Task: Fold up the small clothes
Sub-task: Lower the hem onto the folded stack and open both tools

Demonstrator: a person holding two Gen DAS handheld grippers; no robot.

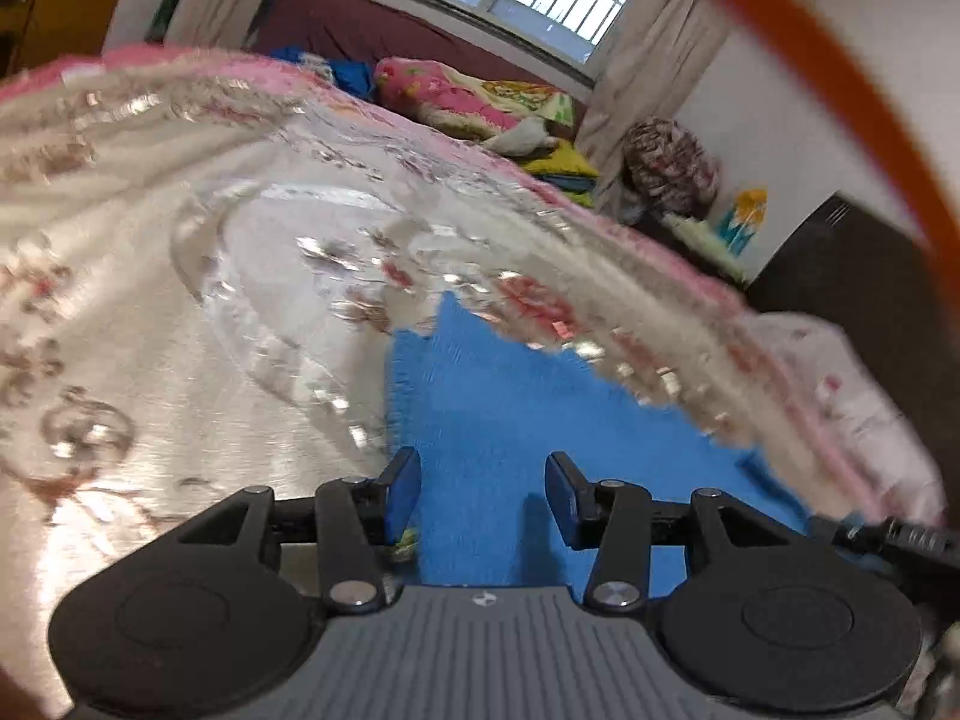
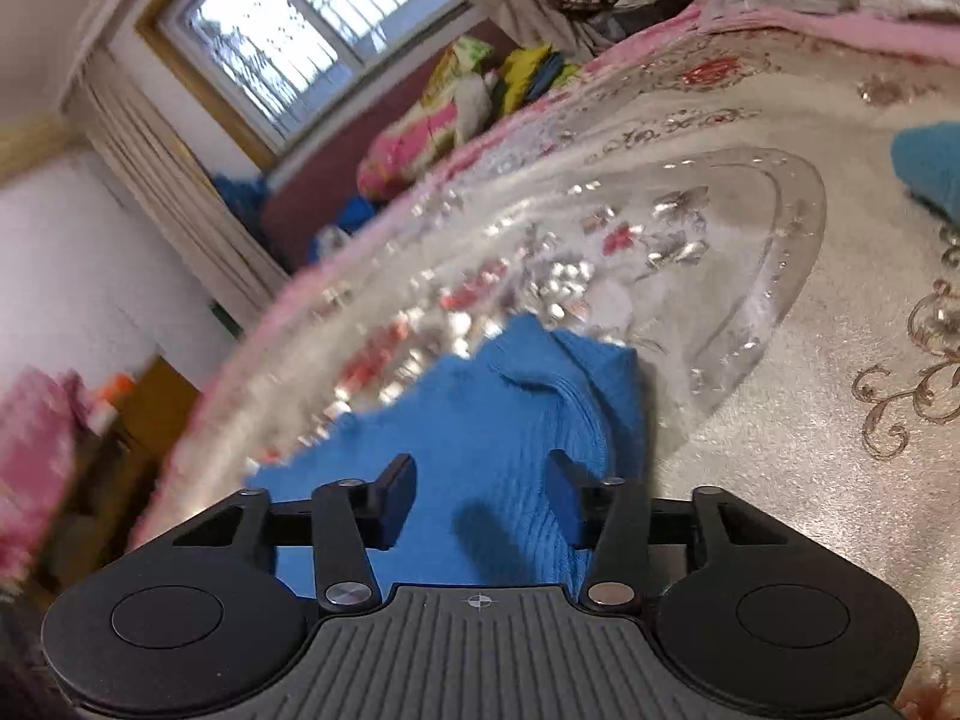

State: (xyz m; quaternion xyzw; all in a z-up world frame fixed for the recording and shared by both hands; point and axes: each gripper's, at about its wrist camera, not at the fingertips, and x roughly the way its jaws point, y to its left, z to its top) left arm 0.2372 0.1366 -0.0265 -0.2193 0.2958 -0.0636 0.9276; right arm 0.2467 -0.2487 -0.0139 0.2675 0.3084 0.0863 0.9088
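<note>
1. Left wrist view: your left gripper (image 1: 483,495) hangs over a bright blue knitted garment (image 1: 510,408) with its jaws partly apart and nothing between the blue pads (image 1: 401,495).
2. That garment lies flat on a shiny cream bedspread with a floral pattern and pink border (image 1: 150,330), and the picture is blurred along the cloth's far edge.
3. An orange cable (image 1: 840,78) curves across the upper right corner of this view.
4. Right wrist view: your right gripper (image 2: 483,501) also stands partly open above the blue knit, here bunched into a ribbed fold (image 2: 576,384) ahead of the fingertips; the pads grip no cloth.
5. A second patch of blue fabric (image 2: 930,168) shows at the right edge; you cannot tell whether it belongs to the same garment.
6. Behind the bed, a barred window (image 2: 312,18) with pale curtains (image 2: 168,180) and a heap of colourful bedding (image 2: 420,132) fill the background.
</note>
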